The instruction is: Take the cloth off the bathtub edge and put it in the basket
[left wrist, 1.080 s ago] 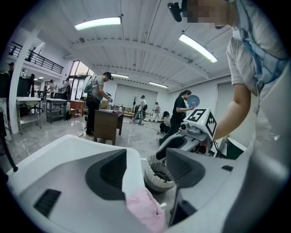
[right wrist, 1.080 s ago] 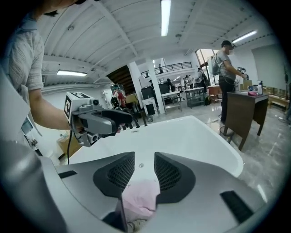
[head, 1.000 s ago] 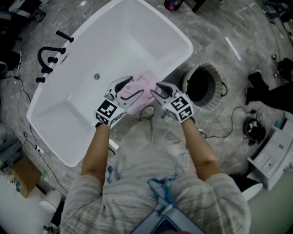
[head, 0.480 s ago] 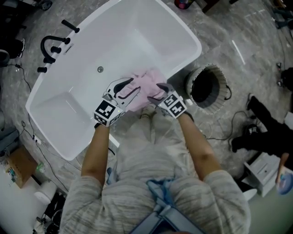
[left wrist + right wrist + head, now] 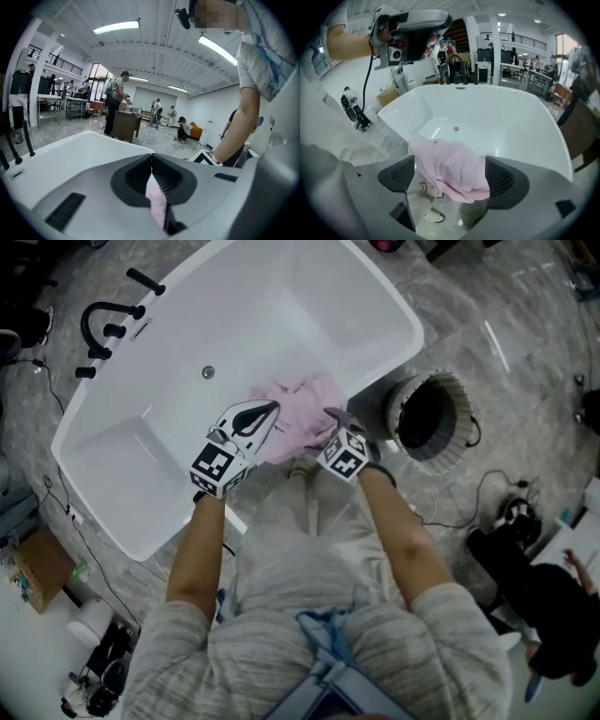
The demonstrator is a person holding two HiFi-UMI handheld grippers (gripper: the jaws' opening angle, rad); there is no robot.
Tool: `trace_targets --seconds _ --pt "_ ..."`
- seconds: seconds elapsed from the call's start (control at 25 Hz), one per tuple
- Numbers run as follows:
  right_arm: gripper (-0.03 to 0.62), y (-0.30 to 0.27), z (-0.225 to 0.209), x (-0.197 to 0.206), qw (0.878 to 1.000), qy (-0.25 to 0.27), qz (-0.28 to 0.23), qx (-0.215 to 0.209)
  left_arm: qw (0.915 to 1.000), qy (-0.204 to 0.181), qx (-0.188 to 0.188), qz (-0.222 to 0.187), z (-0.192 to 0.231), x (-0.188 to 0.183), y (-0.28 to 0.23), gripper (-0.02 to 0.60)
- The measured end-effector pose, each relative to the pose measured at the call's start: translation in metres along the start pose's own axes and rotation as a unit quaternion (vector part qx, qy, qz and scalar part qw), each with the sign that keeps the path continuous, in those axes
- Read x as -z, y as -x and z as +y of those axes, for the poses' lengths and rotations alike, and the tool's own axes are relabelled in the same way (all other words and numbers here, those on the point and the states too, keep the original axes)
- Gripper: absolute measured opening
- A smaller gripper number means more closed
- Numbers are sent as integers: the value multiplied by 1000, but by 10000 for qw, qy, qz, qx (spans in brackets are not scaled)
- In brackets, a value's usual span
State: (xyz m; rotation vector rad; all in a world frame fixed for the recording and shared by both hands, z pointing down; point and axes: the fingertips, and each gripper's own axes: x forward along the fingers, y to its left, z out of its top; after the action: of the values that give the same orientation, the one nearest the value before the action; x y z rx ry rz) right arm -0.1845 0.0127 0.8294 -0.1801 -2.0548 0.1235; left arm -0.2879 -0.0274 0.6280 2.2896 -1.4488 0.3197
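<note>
One crumpled pink cloth (image 5: 302,409) droops, left hand-held gripper (image 5: 152,158) just clamped on it, right hand-held gripper (image 5: 449,165) just opened (around it).

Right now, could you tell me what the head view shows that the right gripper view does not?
Head view only: the basket beside the bathtub. Right gripper view only: the fingers of the right gripper, which have just been opening, standing apart with the pink cloth between them. Both: the cloth draped over the tub edge, the drain, the black tap and the left gripper.
</note>
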Motion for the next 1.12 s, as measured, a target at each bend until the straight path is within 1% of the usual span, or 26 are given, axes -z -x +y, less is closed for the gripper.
trace_targets --seconds 0.16,0.24,0.36,0.52,0.6,0.68,0.84,1.0,1.12 --pt "471 -21 9 17 9978 508 417 -124 9999 108 -56 -25 2 5 0 6" --pt "505 -32 13 24 9953 719 624 -199 9999 125 -72 -5 2 9 0 6" --pt "517 -49 16 31 9911 1004 840 -240 9999 138 -104 0 4 16 0 6" --pt "517 -69 14 31 9846 1485 912 -156 9997 201 -137 12 6 25 0 6" --pt "517 -78 16 29 9805 1697 959 -239 9997 167 -159 32 8 28 -1 6" --pt "517 -86 19 27 9761 1885 1020 -350 9996 221 -183 74 10 34 -1 6" --pt "517 -97 21 25 9707 2013 1181 -572 9991 377 -173 85 13 44 -3 6" --pt "517 -104 23 30 9670 2004 1396 -731 9992 377 -135 79 14 43 -8 6" --pt "515 -108 25 32 9661 1952 1458 -856 9991 382 -91 140 15 46 -14 6"
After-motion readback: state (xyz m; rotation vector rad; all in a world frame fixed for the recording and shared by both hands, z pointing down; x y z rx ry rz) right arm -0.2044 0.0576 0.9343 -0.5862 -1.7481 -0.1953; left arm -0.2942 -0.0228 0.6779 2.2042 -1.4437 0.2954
